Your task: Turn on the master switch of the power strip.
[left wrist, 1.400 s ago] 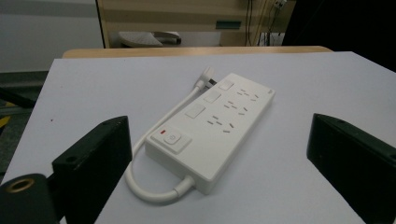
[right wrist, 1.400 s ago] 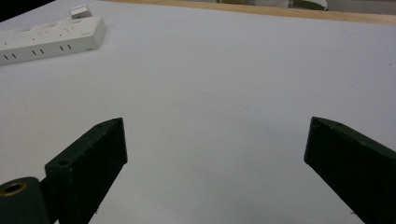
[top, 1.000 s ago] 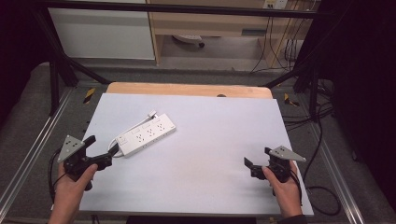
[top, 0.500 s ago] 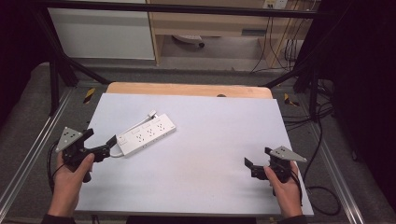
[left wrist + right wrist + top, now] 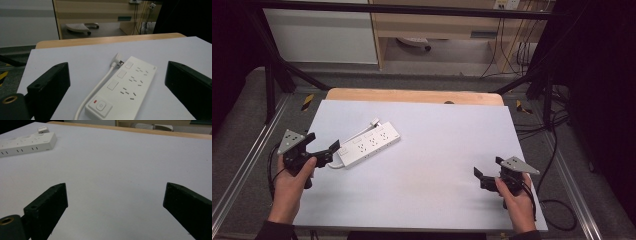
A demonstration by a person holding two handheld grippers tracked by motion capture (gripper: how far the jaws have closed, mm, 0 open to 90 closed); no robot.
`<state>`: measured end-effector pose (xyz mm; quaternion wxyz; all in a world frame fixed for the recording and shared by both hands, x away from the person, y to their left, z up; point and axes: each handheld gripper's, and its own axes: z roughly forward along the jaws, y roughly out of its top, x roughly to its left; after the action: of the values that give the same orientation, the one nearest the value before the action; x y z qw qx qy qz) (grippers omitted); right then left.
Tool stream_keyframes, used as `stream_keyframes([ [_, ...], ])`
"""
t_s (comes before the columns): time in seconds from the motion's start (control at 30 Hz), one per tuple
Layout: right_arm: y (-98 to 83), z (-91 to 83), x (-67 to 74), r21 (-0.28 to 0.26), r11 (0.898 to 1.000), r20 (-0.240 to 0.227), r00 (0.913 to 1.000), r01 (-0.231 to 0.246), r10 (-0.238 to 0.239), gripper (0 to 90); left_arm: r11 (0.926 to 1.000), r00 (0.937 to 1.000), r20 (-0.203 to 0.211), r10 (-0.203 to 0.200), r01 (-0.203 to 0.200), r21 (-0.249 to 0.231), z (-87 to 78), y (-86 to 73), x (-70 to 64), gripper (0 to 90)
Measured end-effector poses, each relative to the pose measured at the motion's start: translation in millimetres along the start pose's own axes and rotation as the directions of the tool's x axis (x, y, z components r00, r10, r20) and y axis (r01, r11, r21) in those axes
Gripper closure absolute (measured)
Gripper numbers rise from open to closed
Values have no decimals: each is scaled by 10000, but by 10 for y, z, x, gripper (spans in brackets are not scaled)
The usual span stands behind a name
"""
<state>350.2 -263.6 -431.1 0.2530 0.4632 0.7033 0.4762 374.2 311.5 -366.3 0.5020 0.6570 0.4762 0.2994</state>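
Left gripper [image 5: 323, 152]: jaws wide apart; has moved forward, now just short of the strip's near end.
White plastic power strip [image 5: 369, 145]: flat on the pale grey table [image 5: 447, 150], switch end between the left jaws; cord [image 5: 96, 87] along its side.
Meaning: approach nearly done; gripping comes next, probably.
Right gripper [image 5: 486, 180]: jaws apart, unmoved, strip well off.

The power strip [image 5: 369, 145] lies left of centre on the table [image 5: 447, 150]; the left gripper [image 5: 328, 152] sits at its lower-left end, the right gripper [image 5: 479, 177] well apart at lower right.
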Motion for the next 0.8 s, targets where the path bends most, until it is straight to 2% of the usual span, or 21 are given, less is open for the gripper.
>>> stream_keyframes([
  [0.13, -10, 0, -19, -24, 9999, -149, 9998, -105, 104, 71, 9999, 10000, -17, -78, 78, 109, 75, 18, 13, 61],
  [0.33, -10, 6, -19, -11, 10000, -262, 9996, -92, 91, 64, 9996, 10000, 13, 93, -93, 252, 165, 51, -11, 64],
  [0.73, -7, -4, -25, -35, 9997, -122, 9996, -261, 261, 45, 9992, 9999, 30, 152, -153, 362, 254, 2, 30, 85],
  [0.8, 2, -8, -26, -100, 9997, -193, 9996, -226, 224, 45, 9992, 10000, -27, 40, -39, 391, 276, -24, 45, 148],
])
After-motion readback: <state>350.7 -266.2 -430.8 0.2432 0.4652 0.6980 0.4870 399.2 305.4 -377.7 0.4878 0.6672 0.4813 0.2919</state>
